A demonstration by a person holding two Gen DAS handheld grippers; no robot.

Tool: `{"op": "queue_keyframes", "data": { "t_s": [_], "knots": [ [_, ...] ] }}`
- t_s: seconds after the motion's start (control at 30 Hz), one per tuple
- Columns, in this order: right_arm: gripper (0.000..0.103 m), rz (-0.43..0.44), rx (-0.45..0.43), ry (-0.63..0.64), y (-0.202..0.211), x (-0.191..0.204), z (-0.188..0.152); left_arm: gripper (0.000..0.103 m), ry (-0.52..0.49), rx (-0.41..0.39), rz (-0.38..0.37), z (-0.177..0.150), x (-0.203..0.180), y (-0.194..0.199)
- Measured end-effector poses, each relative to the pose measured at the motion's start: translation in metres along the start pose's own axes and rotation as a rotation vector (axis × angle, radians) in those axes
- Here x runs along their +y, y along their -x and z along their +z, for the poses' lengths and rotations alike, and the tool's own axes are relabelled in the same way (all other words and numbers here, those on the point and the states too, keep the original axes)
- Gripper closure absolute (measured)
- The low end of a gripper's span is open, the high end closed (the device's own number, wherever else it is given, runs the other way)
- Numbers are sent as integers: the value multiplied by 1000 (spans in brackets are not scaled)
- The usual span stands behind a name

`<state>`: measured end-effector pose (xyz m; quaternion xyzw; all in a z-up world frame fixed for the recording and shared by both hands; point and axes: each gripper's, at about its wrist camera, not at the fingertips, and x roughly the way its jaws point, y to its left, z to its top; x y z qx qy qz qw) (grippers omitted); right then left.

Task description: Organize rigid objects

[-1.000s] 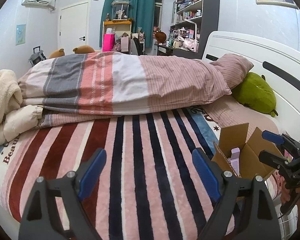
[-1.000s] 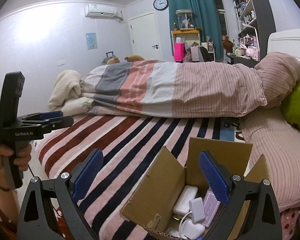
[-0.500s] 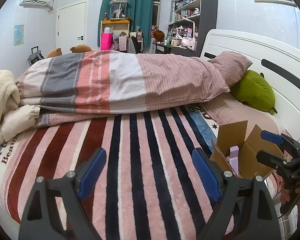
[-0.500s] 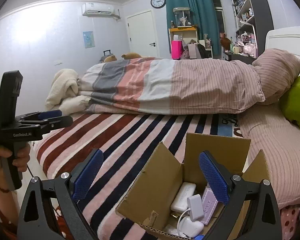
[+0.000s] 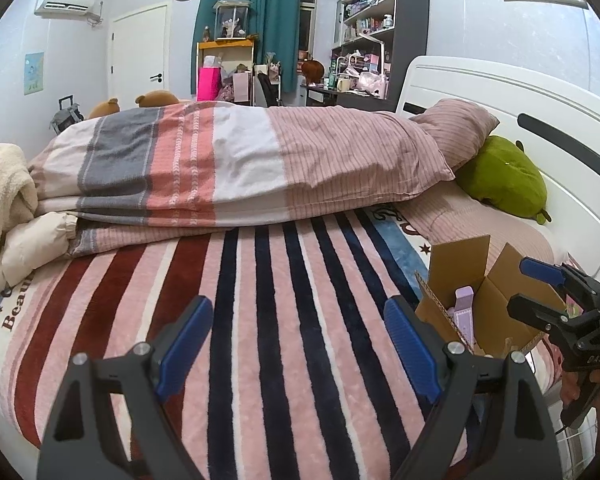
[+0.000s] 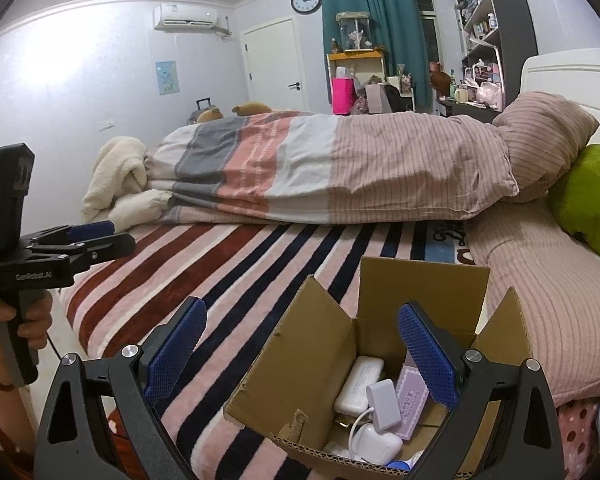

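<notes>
A: We had the left gripper [image 5: 298, 334] low over the striped blanket [image 5: 260, 312]; its blue pads stood wide apart with nothing between them; released, plainly.

B: And our right gripper [image 6: 302, 346] was spread just as wide, empty too; it hung above the cardboard box [image 6: 320, 344]. Its right finger [image 6: 428, 360] reached down over the box's open mouth; the left one sat out over the blanket, clear of the cardboard.

A: From our left camera the box [image 5: 460, 264] showed at the right edge of the bed, flaps up, near the pink pillow [image 5: 456, 132] and the green plush [image 5: 504, 176]; a lilac carton [image 5: 462, 308] poked up from inside it.

B: We saw more from above; a white power bank [image 6: 358, 382] lay in the box, a small white adapter [image 6: 384, 402] resting against it, and the lilac carton [image 6: 412, 398] leaned just beside that; a rounded white charger [image 6: 378, 442] with its cable sat at the near end; something blue at the very bottom edge we could not make out.

A: The folded duvet [image 5: 228, 160] lay across the far half of the bed, well apart from the box; the cream fleece [image 5: 4, 184] was bunched at its left end.

B: Our left hand [image 6: 28, 320] showed at the frame's left, wrapped round the other gripper's handle.
</notes>
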<state>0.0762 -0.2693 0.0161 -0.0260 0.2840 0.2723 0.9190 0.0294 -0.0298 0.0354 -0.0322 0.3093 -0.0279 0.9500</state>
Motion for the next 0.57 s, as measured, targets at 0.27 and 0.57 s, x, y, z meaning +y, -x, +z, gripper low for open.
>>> {"op": "queue_keyframes", "data": {
  "t_s": [0.27, 0.57],
  "knots": [
    [6, 3, 0, -3, 0, 0, 0, 17, 1, 0, -5, 0, 0, -1],
    [6, -6, -2, -4, -1, 5, 1, 17, -5, -4, -12, 0, -1, 2]
  ]
}}
